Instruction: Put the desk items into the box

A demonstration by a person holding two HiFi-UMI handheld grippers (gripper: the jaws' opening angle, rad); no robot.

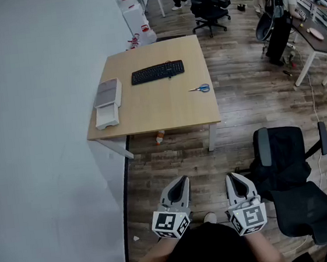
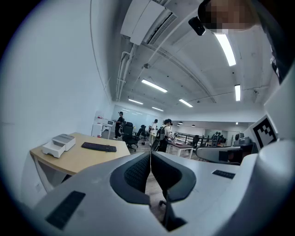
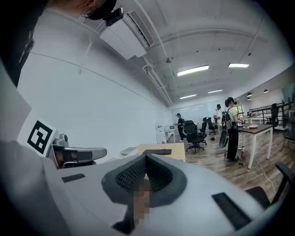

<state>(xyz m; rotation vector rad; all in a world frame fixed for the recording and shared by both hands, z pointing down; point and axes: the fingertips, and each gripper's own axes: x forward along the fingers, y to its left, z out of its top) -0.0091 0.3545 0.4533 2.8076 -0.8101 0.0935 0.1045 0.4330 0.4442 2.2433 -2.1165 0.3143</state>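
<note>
A wooden desk (image 1: 161,107) stands on a wood floor beside a white wall. On it, a black keyboard (image 1: 157,72) lies near the far edge, blue-handled scissors (image 1: 200,88) near the right edge, and a white-and-grey box (image 1: 108,101) at the left edge. Both claws are held low, well apart from the desk's near edge. The left claw (image 1: 183,184) is closed and empty. The right claw (image 1: 233,179) is also closed and empty. A black office chair (image 1: 292,183) stands to the right.
</note>
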